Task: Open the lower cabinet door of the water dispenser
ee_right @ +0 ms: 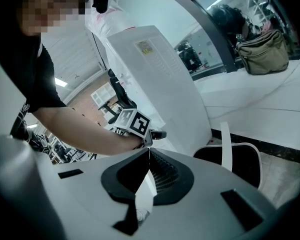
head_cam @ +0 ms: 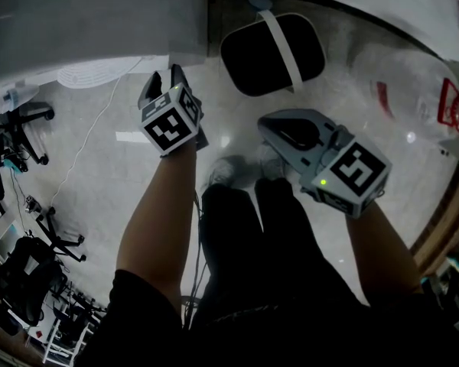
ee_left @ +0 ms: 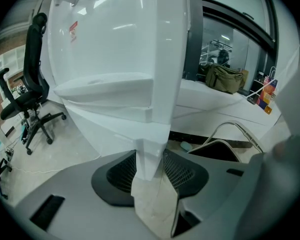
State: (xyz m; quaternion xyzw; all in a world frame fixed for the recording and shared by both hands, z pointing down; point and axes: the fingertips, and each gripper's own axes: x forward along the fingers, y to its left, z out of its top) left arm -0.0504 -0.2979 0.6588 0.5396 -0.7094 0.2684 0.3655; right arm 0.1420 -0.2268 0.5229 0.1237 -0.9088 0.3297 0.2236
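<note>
Edge of the white plastic lower cabinet door (ee_left: 117, 134) sits pinched in your left tongs (ee_left: 150, 156); your right tongs (ee_right: 149, 151) are closed on nothing. Beside the white water dispenser (ee_right: 155, 84), the white-rimmed black bin (head_cam: 249, 60) shows only darkness inside.

The left claw (ee_left: 151, 156) clamps the cabinet door (ee_left: 157, 119) — right claw (ee_right: 149, 151) closed, empty, both forearms (head_cam: 157, 212) outstretched.

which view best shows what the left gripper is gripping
Left gripper view: its jaws pinch the white door edge. Right gripper view shows the left gripper from outside; head view, from above.
</note>
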